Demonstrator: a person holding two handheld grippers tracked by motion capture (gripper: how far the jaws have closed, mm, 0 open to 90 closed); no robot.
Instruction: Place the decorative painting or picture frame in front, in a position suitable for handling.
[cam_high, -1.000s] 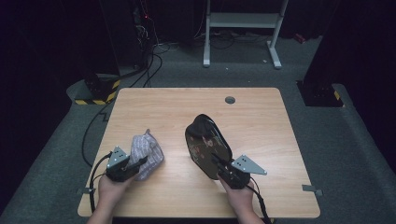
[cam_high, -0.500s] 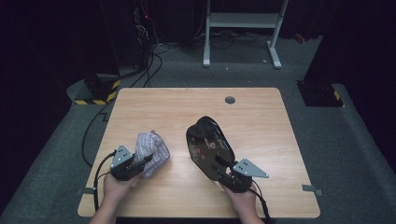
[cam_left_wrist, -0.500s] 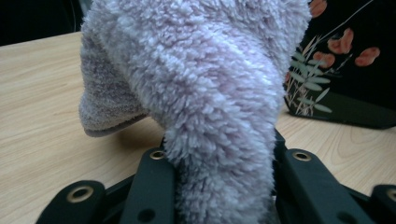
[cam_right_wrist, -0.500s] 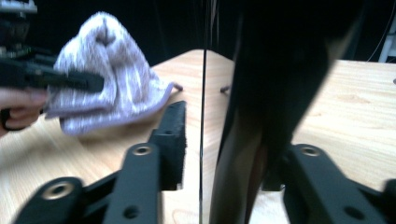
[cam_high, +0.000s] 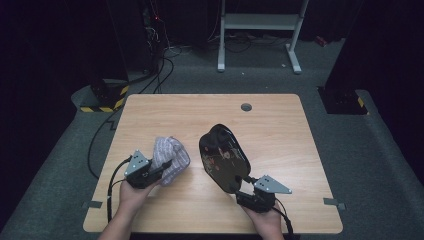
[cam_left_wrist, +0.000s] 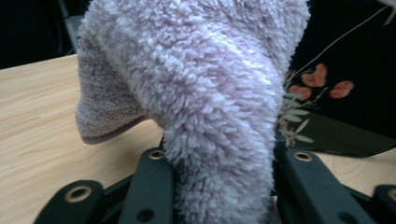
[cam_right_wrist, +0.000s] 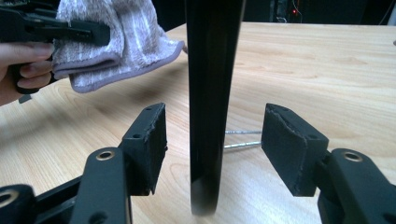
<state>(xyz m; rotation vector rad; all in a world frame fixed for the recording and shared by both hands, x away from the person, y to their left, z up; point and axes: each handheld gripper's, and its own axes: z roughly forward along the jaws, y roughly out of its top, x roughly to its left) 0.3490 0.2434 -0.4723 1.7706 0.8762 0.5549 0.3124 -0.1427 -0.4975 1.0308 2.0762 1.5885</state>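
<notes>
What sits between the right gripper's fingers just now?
The black plate, on edge, stands between the right gripper fingers, with a gap on each side; they have just been opening and no longer press it. The right gripper view shows this.

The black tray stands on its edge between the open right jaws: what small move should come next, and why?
Probably close the right gripper on the black tray again: its pads stand apart from the upright tray, so it could tip. The left gripper grips the towel beside it.
</notes>
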